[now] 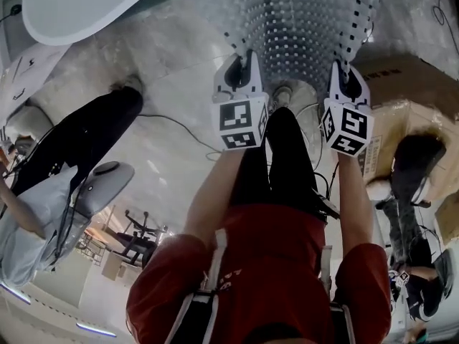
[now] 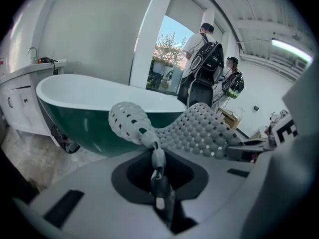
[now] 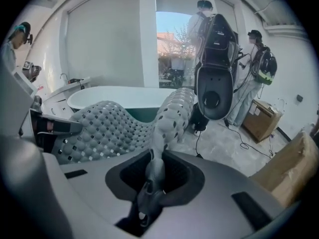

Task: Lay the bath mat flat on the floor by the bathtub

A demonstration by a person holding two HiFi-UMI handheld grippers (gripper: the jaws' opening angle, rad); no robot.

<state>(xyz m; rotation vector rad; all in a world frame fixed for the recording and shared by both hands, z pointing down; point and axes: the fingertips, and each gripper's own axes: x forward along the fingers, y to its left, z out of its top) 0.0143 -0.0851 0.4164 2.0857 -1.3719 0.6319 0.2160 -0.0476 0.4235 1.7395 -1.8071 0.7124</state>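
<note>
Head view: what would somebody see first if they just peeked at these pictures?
First, the grey bath mat full of holes, held up at the top of the head view between the left gripper and the right gripper, whose jaws each pinch a corner. Next, the big bathtub, dark green outside and white inside, standing behind the mat in the left gripper view.

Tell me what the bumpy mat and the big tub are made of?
The bath mat looks like soft rubber or silicone: gray, matte, holey, sagging between its pinched corners. The bathtub looks hard and glossy, perhaps acrylic or enamel: smooth white inside, dark green outside.
</note>
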